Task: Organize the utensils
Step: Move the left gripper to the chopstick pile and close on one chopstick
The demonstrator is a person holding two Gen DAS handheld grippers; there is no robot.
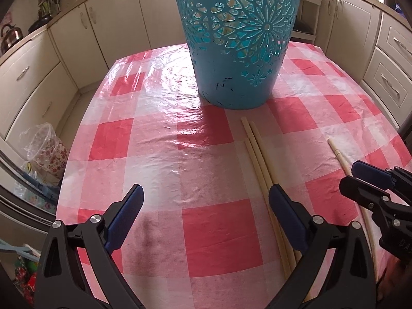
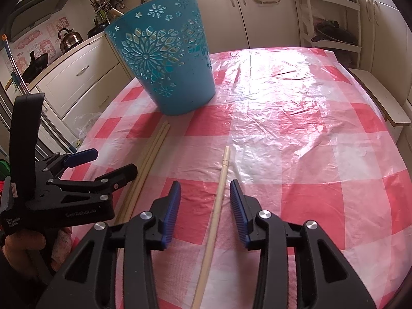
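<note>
A tall teal basket with flower cut-outs stands on the pink checked tablecloth. Three pale chopsticks lie side by side in front of it. My left gripper is open, and its right finger covers part of that bundle. A single chopstick lies on the cloth farther right. It runs between the jaws of my right gripper, which is open, and the pads stay clear of it.
Cream cabinets ring the table. A kettle sits on the left counter and a shelf with a wok stands at the back right. A plastic bag lies beside the table's left edge. A bench sits to the right.
</note>
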